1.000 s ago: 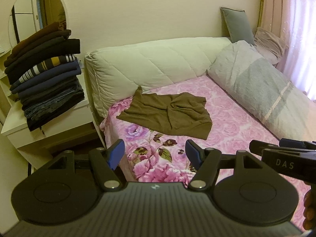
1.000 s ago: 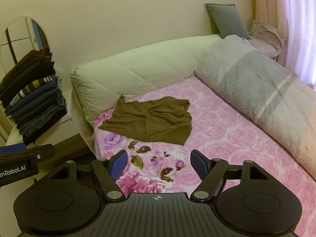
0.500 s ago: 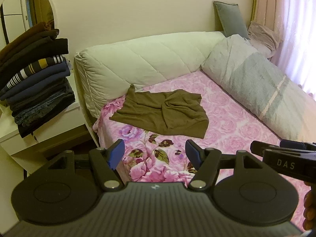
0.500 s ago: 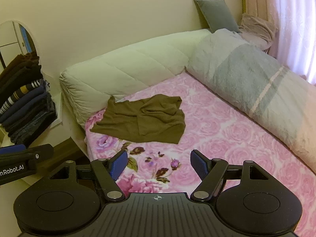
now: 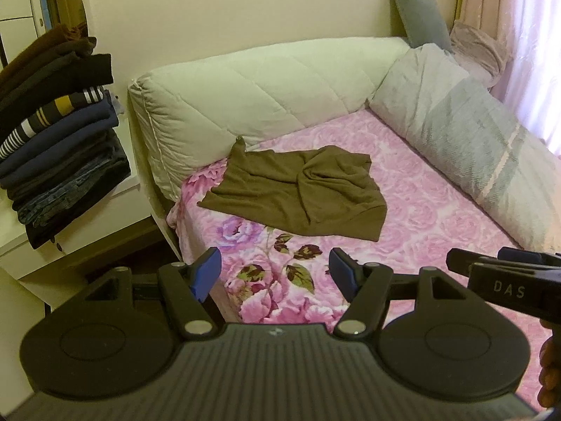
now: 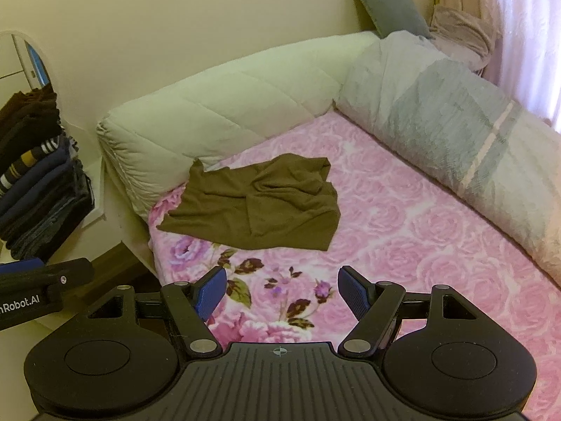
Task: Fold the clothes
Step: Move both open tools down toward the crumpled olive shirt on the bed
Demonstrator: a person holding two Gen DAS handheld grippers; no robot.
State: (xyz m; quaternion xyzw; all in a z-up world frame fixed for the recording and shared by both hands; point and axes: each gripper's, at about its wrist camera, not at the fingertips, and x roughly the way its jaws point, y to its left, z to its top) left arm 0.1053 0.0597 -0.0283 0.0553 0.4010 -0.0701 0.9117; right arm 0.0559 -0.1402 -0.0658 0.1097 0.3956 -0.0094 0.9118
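Note:
An olive-brown garment (image 5: 298, 193) lies crumpled on the pink floral bed (image 5: 438, 217), near the padded headboard; it also shows in the right wrist view (image 6: 259, 203). My left gripper (image 5: 275, 273) is open and empty, held above the bed's near corner, short of the garment. My right gripper (image 6: 282, 291) is open and empty too, over the floral blanket (image 6: 420, 245), short of the garment. The right gripper shows at the right edge of the left wrist view (image 5: 505, 277). The left one shows at the left edge of the right wrist view (image 6: 42, 287).
A tall stack of folded dark clothes (image 5: 56, 133) sits on a white side table (image 5: 80, 221) left of the bed. A cream quilted headboard cushion (image 5: 245, 94) and a grey rolled duvet (image 5: 473, 140) border the mattress. A curtain (image 5: 526, 35) hangs at right.
Both grippers have moved forward and right toward the bed; the garment sits larger in view and the clothes stack has slid toward the left edge. Both jaws stay open.

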